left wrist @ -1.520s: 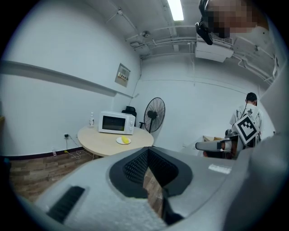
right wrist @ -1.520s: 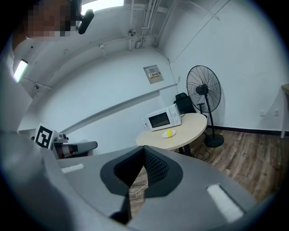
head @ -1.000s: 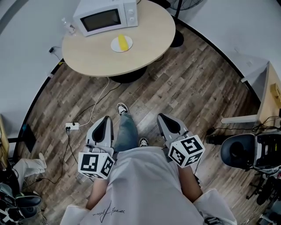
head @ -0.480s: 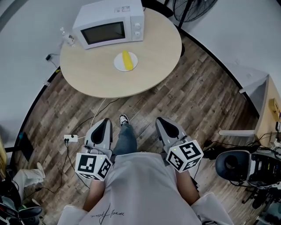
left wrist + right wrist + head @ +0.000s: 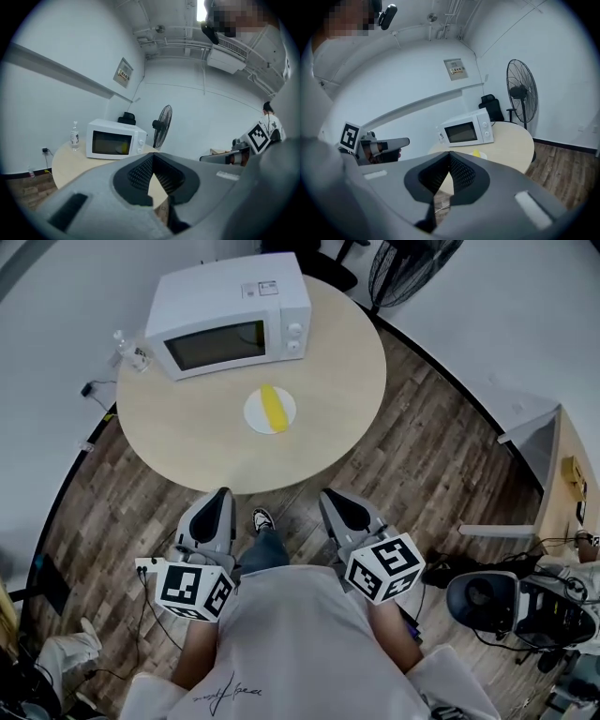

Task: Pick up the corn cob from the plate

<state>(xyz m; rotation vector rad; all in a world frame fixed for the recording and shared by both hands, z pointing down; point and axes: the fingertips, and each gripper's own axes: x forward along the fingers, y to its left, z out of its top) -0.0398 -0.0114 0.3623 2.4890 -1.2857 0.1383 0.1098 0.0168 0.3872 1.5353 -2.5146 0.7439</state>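
Note:
A yellow corn cob (image 5: 273, 407) lies across a small white plate (image 5: 253, 418) near the middle of the round beige table (image 5: 187, 442). In the right gripper view the corn cob (image 5: 476, 153) peeks just above my jaws. My left gripper (image 5: 221, 495) and right gripper (image 5: 330, 495) are held side by side at waist height, just short of the table's near edge, both pointing toward it. Both are shut with nothing between the pads. The left gripper (image 5: 152, 158) and right gripper (image 5: 449, 157) show their jaws meeting at the tips.
A white microwave (image 5: 230, 315) stands at the table's far side, with a small water bottle (image 5: 127, 346) to its left. A black floor fan (image 5: 403, 268) stands behind the table. A black chair (image 5: 492, 592) and a desk (image 5: 562, 484) are at the right; cables trail over the wooden floor at the left.
The person has walked toward the table, so the table, plate and microwave sit lower and closer in the head view. Both grippers came forward together and stayed shut.

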